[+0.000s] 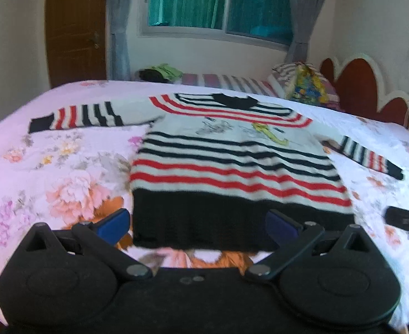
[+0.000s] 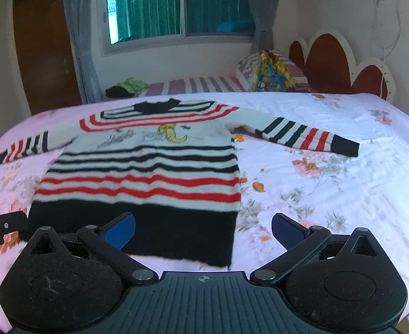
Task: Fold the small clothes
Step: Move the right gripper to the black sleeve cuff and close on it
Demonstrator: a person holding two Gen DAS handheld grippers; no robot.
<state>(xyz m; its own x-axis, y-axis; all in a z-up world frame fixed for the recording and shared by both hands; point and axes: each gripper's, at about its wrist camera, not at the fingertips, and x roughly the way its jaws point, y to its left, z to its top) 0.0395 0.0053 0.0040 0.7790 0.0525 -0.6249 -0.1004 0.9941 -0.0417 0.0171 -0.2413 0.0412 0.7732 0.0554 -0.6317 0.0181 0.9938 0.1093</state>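
A small striped sweater, white with red and black stripes and a black hem, lies flat on the floral bedsheet with both sleeves spread out. It also shows in the right wrist view. My left gripper is open and empty, its blue pads hovering over the hem's near left part. My right gripper is open and empty over the hem's near right corner. The left sleeve and right sleeve lie outstretched.
The pink floral bed fills the foreground. A second striped bed behind holds dark and green clothes and a colourful bag. A red scalloped headboard stands at right; the other gripper's tip shows at right.
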